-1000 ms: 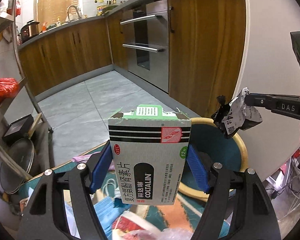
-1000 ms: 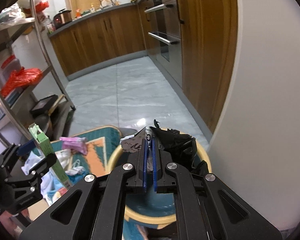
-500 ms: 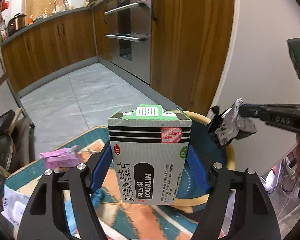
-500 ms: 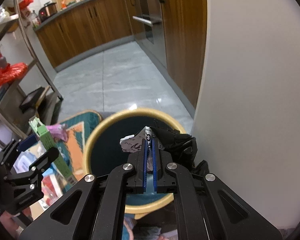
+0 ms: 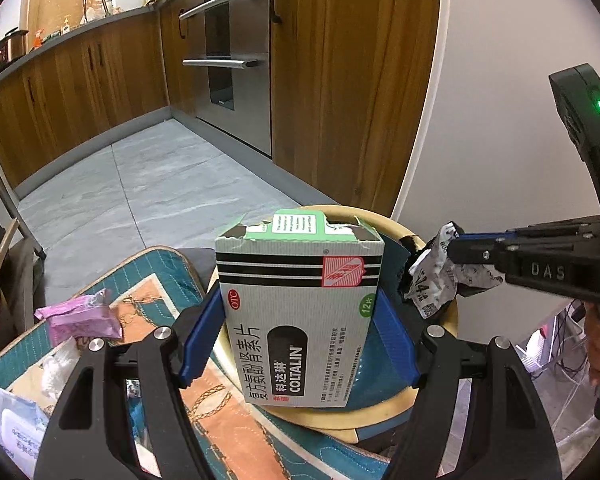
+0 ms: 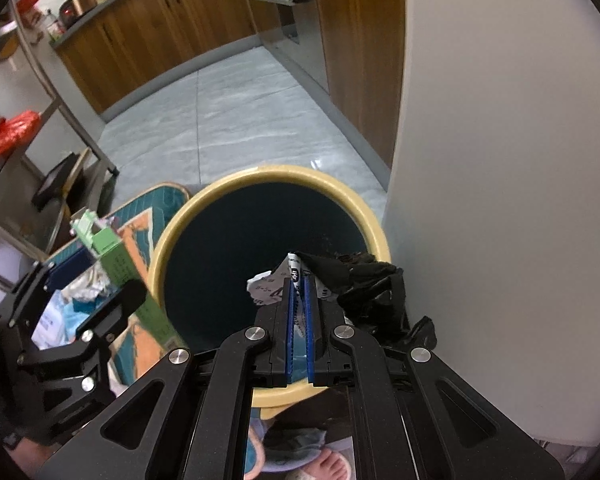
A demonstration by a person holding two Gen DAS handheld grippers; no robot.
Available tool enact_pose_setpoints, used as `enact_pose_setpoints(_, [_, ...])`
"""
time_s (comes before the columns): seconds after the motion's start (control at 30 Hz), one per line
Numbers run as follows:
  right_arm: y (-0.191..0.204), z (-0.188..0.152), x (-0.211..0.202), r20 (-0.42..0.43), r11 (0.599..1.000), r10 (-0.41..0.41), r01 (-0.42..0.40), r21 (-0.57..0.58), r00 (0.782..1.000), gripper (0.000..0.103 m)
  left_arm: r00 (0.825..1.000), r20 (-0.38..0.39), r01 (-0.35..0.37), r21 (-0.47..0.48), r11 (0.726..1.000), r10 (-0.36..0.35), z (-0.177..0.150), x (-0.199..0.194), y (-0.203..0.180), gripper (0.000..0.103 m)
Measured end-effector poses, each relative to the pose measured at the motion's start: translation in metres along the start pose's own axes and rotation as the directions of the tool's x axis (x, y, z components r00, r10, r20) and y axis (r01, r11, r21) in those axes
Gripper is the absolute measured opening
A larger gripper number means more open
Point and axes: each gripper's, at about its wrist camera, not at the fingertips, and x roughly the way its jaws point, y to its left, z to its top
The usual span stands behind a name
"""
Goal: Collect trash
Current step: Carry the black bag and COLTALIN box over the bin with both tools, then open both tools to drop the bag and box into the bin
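Both loads over bin (image 6: 380,236), neither dropped: left gripper (image 5: 298,340) clamps box (image 5: 300,312), right gripper (image 6: 299,280) pinches wrapper (image 6: 272,288). More litter left on mat (image 5: 148,280).

Black two-finger grippers with blue pads

Each gripper, left (image 5: 298,336) and right (image 6: 299,316), has matte black angular arms with triangular cut-outs, silver round screws at the joints and ribbed blue pads. The right one's side reads "DAS" in grey, under a green light.
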Motion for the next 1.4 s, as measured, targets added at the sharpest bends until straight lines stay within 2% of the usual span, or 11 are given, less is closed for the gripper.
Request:
enact_pose_setpoints(0.23, [0.007,0.004,0.009,-0.019,0.999,0.012,-0.012,-0.037,1.000,0.006,1.000,-0.025,-0.003,0.049,0.999,0.004,-0.003,0.008,-0.003,0.072])
enact_pose_setpoints(0.4, [0.010,0.005,0.013,-0.026,0.999,0.001,-0.002,-0.048,1.000,0.006,0.999,-0.032,-0.009,0.031,0.999,0.010,-0.005,0.008,0.000,0.077])
enact_pose_setpoints(0.57, [0.010,0.006,0.010,-0.013,0.999,0.006,-0.007,-0.034,1.000,0.011,1.000,-0.020,-0.015,0.013,1.000,0.016,-0.004,0.002,0.004,0.080])
enact_pose_setpoints(0.67, [0.009,0.007,0.008,-0.004,1.000,0.007,-0.007,-0.025,1.000,0.018,1.000,-0.013,-0.026,0.018,1.000,0.026,-0.004,-0.002,0.005,0.084])
enact_pose_setpoints(0.77, [0.010,0.009,0.004,0.010,1.000,0.013,-0.013,-0.019,1.000,0.019,0.999,-0.005,-0.037,0.016,0.999,0.037,-0.006,-0.008,0.009,0.088])
enact_pose_setpoints(0.9, [0.014,0.010,0.002,0.017,1.000,0.014,-0.014,-0.016,1.000,0.021,0.999,0.008,-0.048,0.000,0.999,0.048,-0.005,-0.016,0.016,0.088])
enact_pose_setpoints(1.1, [0.021,0.012,-0.003,0.032,1.000,0.015,-0.015,-0.022,0.999,0.028,0.997,0.010,-0.074,-0.001,0.997,0.074,-0.008,-0.026,0.028,0.088])
enact_pose_setpoints(1.2, [0.026,0.014,-0.006,0.041,1.000,0.018,-0.017,-0.021,0.999,0.038,0.996,0.012,-0.089,-0.004,0.996,0.089,-0.010,-0.033,0.034,0.088])
enact_pose_setpoints(1.27, [0.035,0.015,-0.011,0.057,0.999,0.018,-0.016,-0.039,0.998,0.054,0.995,0.015,-0.099,-0.005,0.995,0.099,-0.011,-0.037,0.038,0.088])
enact_pose_setpoints(1.37, [0.050,0.017,-0.018,0.090,0.997,0.022,-0.015,-0.076,0.996,0.069,0.993,0.023,-0.116,-0.012,0.993,0.116,-0.013,-0.046,0.045,0.088])
enact_pose_setpoints(1.4, [0.054,0.018,-0.021,0.101,0.996,0.026,-0.017,-0.089,0.995,0.071,0.992,0.025,-0.120,-0.015,0.993,0.121,-0.014,-0.050,0.048,0.088])
